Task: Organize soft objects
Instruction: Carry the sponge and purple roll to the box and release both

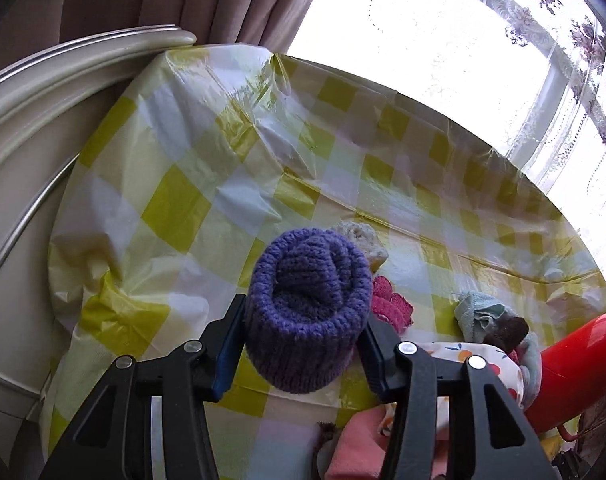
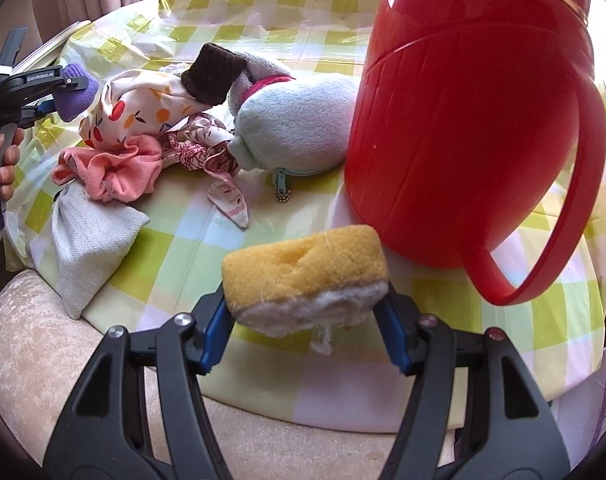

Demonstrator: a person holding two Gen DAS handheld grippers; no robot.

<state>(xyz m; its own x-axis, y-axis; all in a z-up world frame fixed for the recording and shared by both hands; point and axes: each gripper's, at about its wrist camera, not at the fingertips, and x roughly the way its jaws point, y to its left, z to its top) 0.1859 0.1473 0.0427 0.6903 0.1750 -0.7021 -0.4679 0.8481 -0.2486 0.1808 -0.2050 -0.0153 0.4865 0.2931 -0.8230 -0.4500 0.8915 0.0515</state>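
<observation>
we hold a rolled purple knitted hat pinched in the left gripper and a yellow sponge clamped in the right gripper; pick-up looks done; next, we judge, each needs carrying to clear checked tablecloth.

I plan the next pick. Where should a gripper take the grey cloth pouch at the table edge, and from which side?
Grip the grey pouch across its narrow gathered neck, near the pink cloth, coming from above. The neck is thinner than the flat body, so the jaws probably close fully around it. The body hangs partly over the table edge, so lift rather than drag.
</observation>
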